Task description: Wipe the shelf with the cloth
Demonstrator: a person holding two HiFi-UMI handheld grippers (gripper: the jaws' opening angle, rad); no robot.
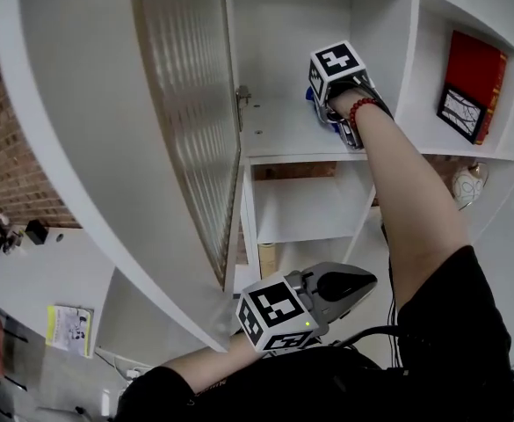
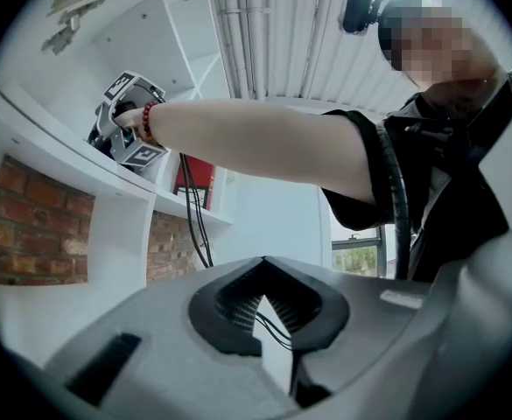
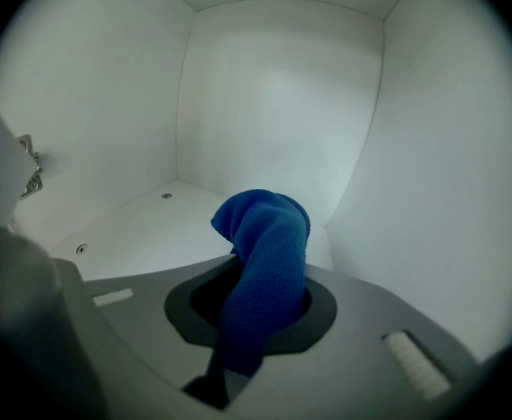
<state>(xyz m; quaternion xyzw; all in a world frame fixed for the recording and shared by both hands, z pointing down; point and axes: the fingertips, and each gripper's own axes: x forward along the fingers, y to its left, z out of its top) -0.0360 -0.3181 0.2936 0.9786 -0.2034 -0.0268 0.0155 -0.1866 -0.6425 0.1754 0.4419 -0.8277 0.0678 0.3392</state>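
While left gripper [image 2: 262,297] jaws sit together empty, right gripper [image 3: 254,318] jaws clamp the cloth [image 3: 269,234].

Domestic-looking room: white cubby shelf [image 1: 285,132], red-brick wall [image 1: 6,152], red book [image 1: 476,67], framed picture [image 1: 460,112].

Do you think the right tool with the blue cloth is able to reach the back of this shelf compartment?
Probably yes: the right tool, shut on the cloth, is inside the open compartment, and the shelf floor ahead lies bare to the back wall.
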